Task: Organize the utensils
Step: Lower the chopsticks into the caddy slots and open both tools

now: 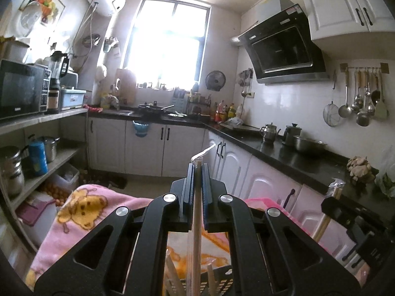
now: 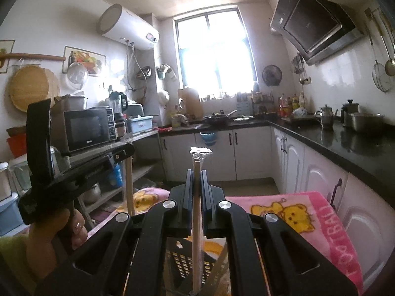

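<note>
Left tongs grip a wrapped chopstick upright between closed fingers; right tongs likewise clamp a second wrapped chopstick. Both are held above a black perforated basket resting on a pink blanket.

open air ahead above pink blanket, black basket below, counter flanking right

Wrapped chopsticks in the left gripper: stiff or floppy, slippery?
The chopsticks look like thin pale wood running straight through the shut left gripper, so probably stiff and light. The clear wrapper bends over loosely above the tip, so likely floppy, and its film may let the sticks slide in the pads. Being slim and held upright, they could pivot if bumped.
</note>
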### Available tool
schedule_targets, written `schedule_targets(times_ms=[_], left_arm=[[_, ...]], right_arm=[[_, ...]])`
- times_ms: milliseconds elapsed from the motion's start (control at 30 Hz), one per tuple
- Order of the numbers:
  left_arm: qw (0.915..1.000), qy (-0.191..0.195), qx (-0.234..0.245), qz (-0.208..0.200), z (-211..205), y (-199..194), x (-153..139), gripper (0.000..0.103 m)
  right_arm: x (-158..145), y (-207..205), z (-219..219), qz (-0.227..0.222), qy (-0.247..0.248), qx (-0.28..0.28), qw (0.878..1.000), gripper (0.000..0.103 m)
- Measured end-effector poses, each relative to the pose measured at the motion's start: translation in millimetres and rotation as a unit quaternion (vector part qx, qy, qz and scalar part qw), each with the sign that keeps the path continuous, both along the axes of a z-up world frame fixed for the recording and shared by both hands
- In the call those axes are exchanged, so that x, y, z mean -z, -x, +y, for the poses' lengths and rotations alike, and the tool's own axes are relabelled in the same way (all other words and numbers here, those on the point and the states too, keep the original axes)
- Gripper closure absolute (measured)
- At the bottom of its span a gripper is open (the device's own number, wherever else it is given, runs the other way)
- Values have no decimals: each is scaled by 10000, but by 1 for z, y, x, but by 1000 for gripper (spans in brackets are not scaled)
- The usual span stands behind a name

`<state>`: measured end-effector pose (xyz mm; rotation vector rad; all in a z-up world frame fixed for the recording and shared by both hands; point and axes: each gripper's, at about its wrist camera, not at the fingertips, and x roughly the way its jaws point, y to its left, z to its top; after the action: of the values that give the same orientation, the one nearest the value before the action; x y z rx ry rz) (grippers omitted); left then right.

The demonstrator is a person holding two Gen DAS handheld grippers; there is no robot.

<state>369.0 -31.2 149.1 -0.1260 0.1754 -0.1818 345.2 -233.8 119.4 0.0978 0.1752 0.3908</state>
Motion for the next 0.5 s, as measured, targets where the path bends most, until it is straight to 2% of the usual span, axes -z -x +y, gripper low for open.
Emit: schedule_targets(times_ms=[333, 500], left_arm=[[9997, -10, 95, 209, -1, -8, 30, 102], [9988, -57, 172, 444, 1, -8, 39, 101]], right_arm=[[21, -6, 0, 162, -31, 93, 9998, 97], [27, -8, 0, 245, -24, 127, 9996, 97]])
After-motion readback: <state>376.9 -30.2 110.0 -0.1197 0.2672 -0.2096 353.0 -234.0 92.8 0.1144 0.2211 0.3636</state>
